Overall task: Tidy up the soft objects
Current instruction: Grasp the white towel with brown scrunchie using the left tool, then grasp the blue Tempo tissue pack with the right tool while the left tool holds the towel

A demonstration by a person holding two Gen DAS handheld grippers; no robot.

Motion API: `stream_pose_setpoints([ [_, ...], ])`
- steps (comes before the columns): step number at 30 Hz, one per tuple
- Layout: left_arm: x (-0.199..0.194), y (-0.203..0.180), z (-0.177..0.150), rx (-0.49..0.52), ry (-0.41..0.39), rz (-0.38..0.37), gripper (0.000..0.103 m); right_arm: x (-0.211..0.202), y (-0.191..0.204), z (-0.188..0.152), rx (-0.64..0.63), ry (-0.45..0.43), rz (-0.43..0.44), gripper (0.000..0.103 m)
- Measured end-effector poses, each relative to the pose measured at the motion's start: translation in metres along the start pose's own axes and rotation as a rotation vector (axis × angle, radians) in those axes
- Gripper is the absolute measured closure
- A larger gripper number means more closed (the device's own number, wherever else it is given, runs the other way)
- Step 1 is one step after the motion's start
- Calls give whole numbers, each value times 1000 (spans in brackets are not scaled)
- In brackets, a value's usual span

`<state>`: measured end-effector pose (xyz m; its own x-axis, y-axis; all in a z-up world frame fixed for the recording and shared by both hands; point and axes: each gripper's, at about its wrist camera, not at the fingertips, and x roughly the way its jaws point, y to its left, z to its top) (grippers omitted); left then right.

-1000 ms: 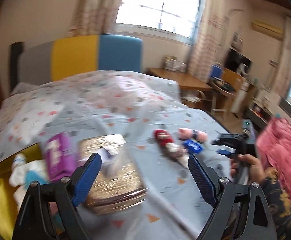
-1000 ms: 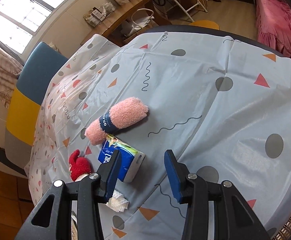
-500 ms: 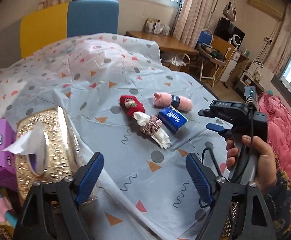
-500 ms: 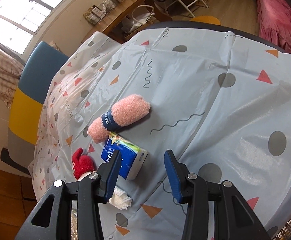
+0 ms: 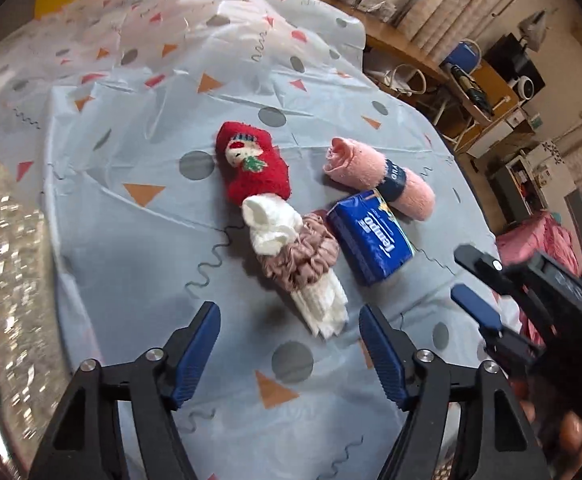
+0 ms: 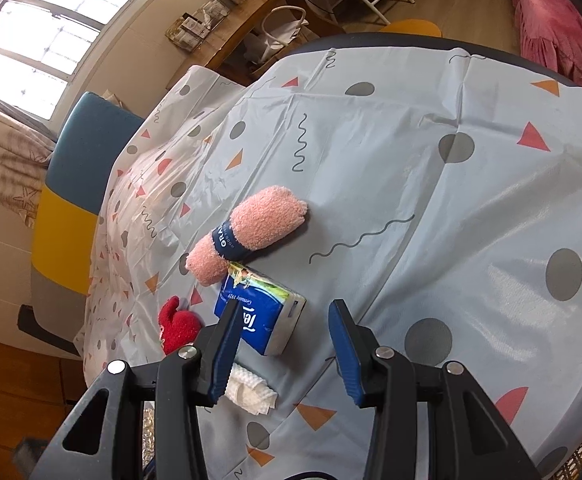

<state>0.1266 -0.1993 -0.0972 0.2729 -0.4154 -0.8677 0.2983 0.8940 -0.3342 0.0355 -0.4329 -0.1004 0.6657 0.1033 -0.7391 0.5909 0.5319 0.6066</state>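
Observation:
Soft items lie together on the patterned tablecloth (image 5: 139, 216): a red Christmas sock (image 5: 253, 164), a white cloth (image 5: 311, 292) with a mauve scrunchie (image 5: 303, 260) on it, a blue tissue pack (image 5: 371, 240) and a rolled pink towel with a dark band (image 5: 379, 176). My left gripper (image 5: 289, 354) is open and empty, just in front of the white cloth. My right gripper (image 6: 283, 354) is open and empty, hovering by the tissue pack (image 6: 261, 312); the pink towel (image 6: 251, 236), red sock (image 6: 177, 324) and white cloth (image 6: 251, 392) show there too. The right gripper also shows in the left wrist view (image 5: 475, 292).
A gold glittery tissue box (image 5: 7, 280) stands at the left edge. A blue and yellow chair back (image 6: 75, 184) is behind the table. A wooden desk (image 5: 411, 52) and a pink bed cover (image 6: 551, 12) lie beyond the table's round edge.
My left gripper has swung right and down from the gold box toward the pile of soft items, which now sits close in front. The right gripper has barely moved.

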Motion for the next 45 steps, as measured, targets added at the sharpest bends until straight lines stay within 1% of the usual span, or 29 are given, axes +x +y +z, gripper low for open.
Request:
stream_pose_setpoints([
  [5, 25, -7, 21, -26, -30, 28, 27, 4, 3, -2, -12, 18, 16, 58],
  [6, 31, -9, 24, -28, -34, 28, 24, 4, 4, -2, -15, 20, 18, 58],
  [7, 38, -10, 28, -24, -31, 39, 21, 4, 5, -2, -18, 22, 18, 58],
  [9, 50, -9, 32, -14, -15, 60, 22, 6, 5, -3, -21, 28, 25, 58],
  [10, 55, -6, 33, -15, -9, 67, 25, 6, 5, -3, -20, 29, 27, 58],
  [11, 53, -7, 32, 2, -26, 75, 27, 7, 5, -3, -21, 29, 22, 58],
  [12, 52, -8, 32, 31, -38, 89, 45, 8, 5, -3, -22, 31, 19, 58],
  [13, 51, -9, 31, 58, -33, 79, 55, 9, 5, -3, -23, 33, 19, 58],
  [14, 49, -9, 29, 69, -30, 55, 56, 10, 5, -3, -29, 35, 14, 58],
  [15, 45, -7, 25, 82, -30, 38, 59, 10, 6, -3, -37, 34, 8, 58],
  [17, 36, -7, 15, 125, -39, 48, 60, 10, 8, -4, -59, 30, 5, 58],
  [18, 31, -6, 9, 138, -33, 39, 60, 9, 9, -4, -65, 24, 1, 58],
  [21, 13, -5, -17, 203, -33, 28, 60, 10, 10, -4, -81, 21, -13, 58],
  [23, 1, -5, -38, 258, -44, 37, 60, 11, 8, -4, -73, 30, -19, 58],
  [24, -4, -3, -49, 273, -69, 33, 60, 12, 7, -4, -68, 32, -25, 58],
  [25, -8, -1, -61, 294, -72, 30, 59, 13, 6, -4, -65, 34, -30, 58],
  [26, -10, 1, -71, 308, -65, 33, 59, 13, 5, -3, -65, 36, -36, 58],
  [28, -5, 8, -90, 329, -33, 17, 57, 15, 6, -5, -73, 44, -46, 58],
  [29, -6, 10, -97, 349, -77, 13, 57, 17, 7, -5, -84, 53, -51, 58],
  [30, -5, 10, -102, 379, -95, 25, 57, 19, 9, -6, -96, 61, -55, 59],
  [31, -4, 11, -104, 385, -105, 28, 57, 21, 11, -7, -111, 71, -61, 59],
  [34, -3, 15, -105, 369, -101, 10, 57, 30, 21, -12, -175, 101, -93, 58],
  [36, -5, 19, -105, 361, -94, -3, 57, 33, 30, -16, -243, 105, -119, 56],
  [38, -7, 18, -105, 377, -102, -5, 57, 33, 45, -22, -342, 92, -141, 42],
  [41, -12, 17, -106, 385, -116, -5, 57, 36, 73, -27, -544, 65, -193, 33],
  [42, -12, 17, -106, 384, -109, -1, 57, 39, 80, -27, -601, 69, -205, 32],
  [43, -12, 17, -107, 382, -114, -4, 57, 44, 86, -26, -655, 82, -223, 28],
  [44, -13, 17, -107, 381, -118, -5, 57, 51, 91, -24, -711, 106, -247, 26],
  [45, -13, 18, -107, 380, -122, -7, 56, 58, 94, -23, -748, 124, -268, 25],
])
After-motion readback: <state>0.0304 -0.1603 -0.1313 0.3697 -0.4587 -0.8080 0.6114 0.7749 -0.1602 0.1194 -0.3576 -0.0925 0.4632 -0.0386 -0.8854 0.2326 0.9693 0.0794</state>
